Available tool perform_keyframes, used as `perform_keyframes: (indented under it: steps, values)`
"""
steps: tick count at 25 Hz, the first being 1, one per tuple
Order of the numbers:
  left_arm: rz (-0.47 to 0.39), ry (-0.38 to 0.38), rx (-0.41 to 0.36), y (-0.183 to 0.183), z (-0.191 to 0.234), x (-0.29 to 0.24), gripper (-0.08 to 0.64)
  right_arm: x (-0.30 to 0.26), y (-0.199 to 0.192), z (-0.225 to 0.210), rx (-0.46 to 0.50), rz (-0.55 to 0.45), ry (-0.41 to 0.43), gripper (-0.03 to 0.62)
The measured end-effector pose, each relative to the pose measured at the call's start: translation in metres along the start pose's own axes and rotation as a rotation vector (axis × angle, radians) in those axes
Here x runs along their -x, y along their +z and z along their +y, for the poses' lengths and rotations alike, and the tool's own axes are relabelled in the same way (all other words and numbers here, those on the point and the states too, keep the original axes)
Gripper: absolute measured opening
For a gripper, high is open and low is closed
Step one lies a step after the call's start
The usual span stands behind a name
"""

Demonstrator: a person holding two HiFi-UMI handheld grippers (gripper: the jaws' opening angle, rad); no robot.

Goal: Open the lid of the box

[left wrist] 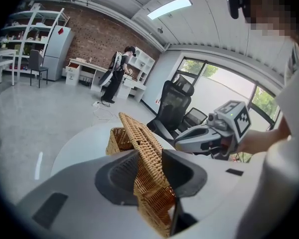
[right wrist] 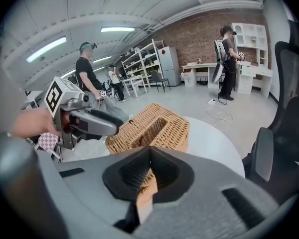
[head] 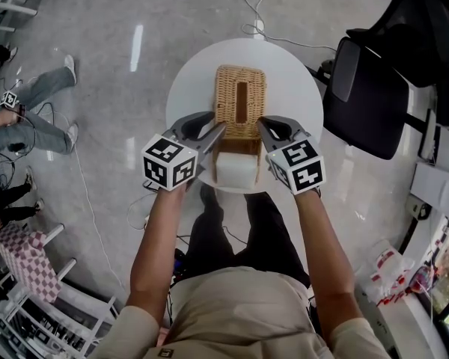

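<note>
My left claw (head: 213, 137) is clamped on the left near corner of the wicker lid (head: 239, 99). The lid tilts up off the box (left wrist: 118, 139), which sits in the middle of the round table (head: 299, 81). My right claw (head: 263, 132) is closed tight on the right near corner. I judge both sides should rise evenly, swinging about what looks like the far edge, so the weave doesn't twist and the box isn't dragged.

Tan woven-wicker lid (head: 239, 99) is showing against the white surface (head: 299, 81); the grey left gripper (head: 218, 131) and right gripper (head: 263, 128) are bearing cubes (head: 168, 163) patterned with black-and-white squares.
</note>
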State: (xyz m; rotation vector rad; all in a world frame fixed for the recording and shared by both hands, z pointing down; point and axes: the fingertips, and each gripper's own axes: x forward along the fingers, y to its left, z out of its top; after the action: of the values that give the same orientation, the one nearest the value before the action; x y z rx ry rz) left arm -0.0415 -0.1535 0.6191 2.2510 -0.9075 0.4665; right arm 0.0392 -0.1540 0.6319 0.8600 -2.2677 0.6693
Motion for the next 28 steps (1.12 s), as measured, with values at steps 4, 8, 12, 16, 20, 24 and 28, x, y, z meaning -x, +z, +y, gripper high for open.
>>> perform_keyframes:
  steps: [4, 8, 12, 16, 20, 24, 28]
  values:
    - [-0.008, -0.009, -0.017, 0.007, -0.008, 0.003, 0.121, 0.005, 0.009, 0.006, 0.005, -0.023, 0.007, -0.006]
    - [-0.024, -0.020, -0.027, 0.015, -0.016, 0.003, 0.121, 0.010, 0.018, 0.006, 0.003, -0.043, 0.009, -0.005]
    - [-0.038, -0.037, -0.038, 0.021, -0.027, 0.001, 0.121, 0.015, 0.024, 0.007, -0.004, -0.063, 0.013, -0.005]
    - [-0.046, -0.049, -0.056, 0.027, -0.033, 0.002, 0.121, 0.019, 0.036, 0.010, -0.018, -0.094, 0.022, -0.005]
    - [-0.055, -0.070, -0.078, 0.032, -0.044, 0.002, 0.121, 0.025, 0.050, 0.018, -0.039, -0.133, 0.051, 0.019]
    - [-0.058, -0.087, -0.105, 0.037, -0.055, 0.000, 0.121, 0.030, 0.062, 0.021, -0.040, -0.155, 0.061, 0.034]
    - [-0.059, -0.103, -0.132, 0.042, -0.066, -0.002, 0.121, 0.035, 0.074, 0.025, -0.048, -0.175, 0.072, 0.052]
